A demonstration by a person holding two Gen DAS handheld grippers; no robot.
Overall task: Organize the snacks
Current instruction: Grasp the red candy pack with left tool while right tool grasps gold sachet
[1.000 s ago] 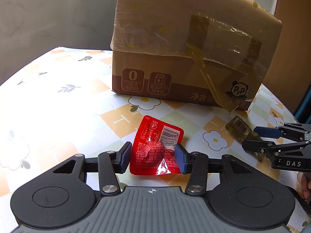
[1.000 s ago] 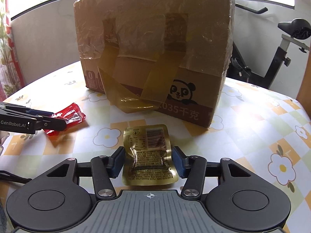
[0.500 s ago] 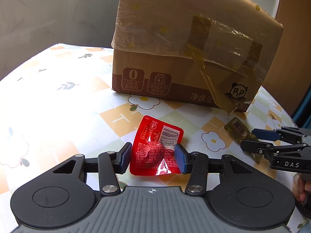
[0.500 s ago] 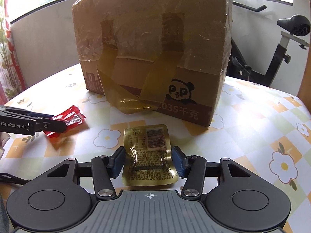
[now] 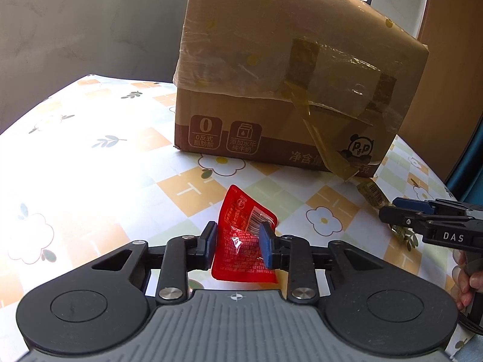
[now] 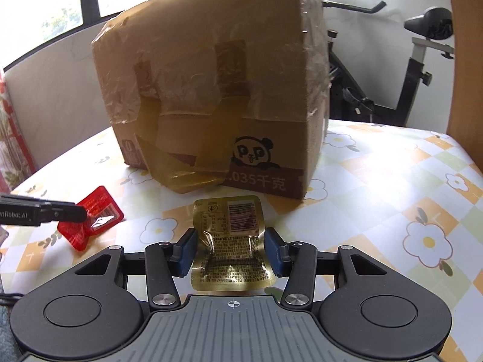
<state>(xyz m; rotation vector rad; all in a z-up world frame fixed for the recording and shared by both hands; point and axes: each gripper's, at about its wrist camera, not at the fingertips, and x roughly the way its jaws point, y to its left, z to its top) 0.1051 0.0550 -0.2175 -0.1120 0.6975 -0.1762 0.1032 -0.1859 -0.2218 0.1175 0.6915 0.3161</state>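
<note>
Sunlit windows point(image 6: 69, 6), pale wall point(image 5: 75, 21), exercise bike point(image 6: 422, 60)

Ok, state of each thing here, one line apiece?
Left gripper: jaws closing, pads pressing the red packet.
Red packet: buckled between the pads, far end raised.
Right gripper: jaws closing, pads at the gold packet's edges.
Gold packet: crinkled at the middle.
Box: taped shut, standing on the table.
</note>
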